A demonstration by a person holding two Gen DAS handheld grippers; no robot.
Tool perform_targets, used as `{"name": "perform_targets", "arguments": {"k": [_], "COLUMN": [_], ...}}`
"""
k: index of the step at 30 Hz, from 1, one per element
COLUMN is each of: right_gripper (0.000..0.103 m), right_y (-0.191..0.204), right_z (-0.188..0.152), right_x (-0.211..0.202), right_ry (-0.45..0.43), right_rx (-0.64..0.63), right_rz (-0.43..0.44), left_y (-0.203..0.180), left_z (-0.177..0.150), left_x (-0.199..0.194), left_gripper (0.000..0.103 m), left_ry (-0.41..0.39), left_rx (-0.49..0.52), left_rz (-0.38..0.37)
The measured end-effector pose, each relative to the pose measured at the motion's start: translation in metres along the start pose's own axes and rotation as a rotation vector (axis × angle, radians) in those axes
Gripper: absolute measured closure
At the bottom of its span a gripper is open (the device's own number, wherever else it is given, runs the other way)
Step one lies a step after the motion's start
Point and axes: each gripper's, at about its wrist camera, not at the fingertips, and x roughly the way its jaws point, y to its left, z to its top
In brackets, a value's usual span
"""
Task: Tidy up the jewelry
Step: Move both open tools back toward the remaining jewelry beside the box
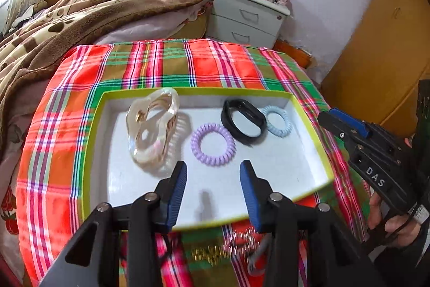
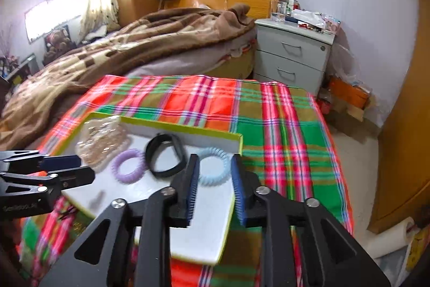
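While both my grippers are hovering over the tray [image 1: 94, 131], nothing is being held. My left gripper [image 1: 213, 174] is keeping its jaws wide apart just short of the purple coil [image 1: 213, 144]; my right gripper [image 2: 215, 166] is framing the blue coil [image 2: 213, 166] between jaws that are apart, whether touching it I cannot tell. Lying in the tray are the clear claw clip [image 1: 153, 131], purple coil, black band [image 1: 243, 123] and blue coil [image 1: 276, 120]. Plaid cloth [image 1: 172, 63] is covering the surface.
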Motion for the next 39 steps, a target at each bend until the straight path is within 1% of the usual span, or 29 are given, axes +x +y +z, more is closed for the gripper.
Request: {"name": "perform_targets", "arguments": {"k": [1,3,9,11,15,18,22,26,29,32,33,34,37,39], "right_gripper": [0.07,0.07,0.07,0.07,0.07,0.07,0.07,0.07,0.07,0.07,0.076,0.08,0.081,0.089], "right_y": [0.0,0.001,0.002,0.003,0.008,0.016,0.026,0.037,0.041,0.046,0.049,0.051,0.053,0.054], "right_z": [-0.004,-0.013,-0.045,-0.055,-0.074,-0.083,-0.089,-0.092,-0.091,-0.092,-0.093,-0.094,-0.096,-0.097], "right_x": [-0.005,-0.015,-0.033,-0.034,-0.03,-0.022,-0.02,-0.013,-0.008,-0.01,-0.011,-0.011,-0.013,-0.016], "right_ry": [-0.005,-0.005,0.043,0.068,0.119,0.158,0.163,0.188,0.202,0.207,0.208,0.206,0.197,0.185], "right_rx": [0.007,0.023,0.067,0.07,0.078,0.064,0.049,0.024,0.012,-0.025,-0.041,-0.053,-0.076,-0.085], "right_rz": [0.012,0.042,0.132,0.147,0.21,0.222,0.237,0.225,0.19,0.173,0.163,0.153,0.127,0.12], "left_y": [0.0,0.0,0.003,0.006,0.009,0.011,0.016,0.021,0.026,0.033,0.035,0.037,0.044,0.048], "left_z": [-0.004,-0.012,-0.037,-0.043,-0.054,-0.061,-0.068,-0.072,-0.074,-0.075,-0.076,-0.076,-0.077,-0.078], "left_x": [-0.004,-0.012,-0.025,-0.028,-0.031,-0.031,-0.033,-0.034,-0.035,-0.038,-0.039,-0.039,-0.041,-0.043], "left_gripper": [0.06,0.06,0.06,0.06,0.06,0.06,0.06,0.06,0.06,0.06,0.06,0.06,0.06,0.06], "left_ry": [-0.003,-0.014,-0.017,-0.016,-0.019,-0.013,-0.009,-0.005,-0.005,-0.011,-0.014,-0.015,-0.017,-0.018], "left_rx": [-0.004,-0.007,-0.027,-0.034,-0.048,-0.055,-0.06,-0.067,-0.082,-0.097,-0.1,-0.104,-0.115,-0.125], "left_rz": [-0.002,-0.008,-0.024,-0.013,-0.023,-0.021,-0.014,-0.018,-0.016,-0.008,-0.003,0.001,0.015,0.025]}}
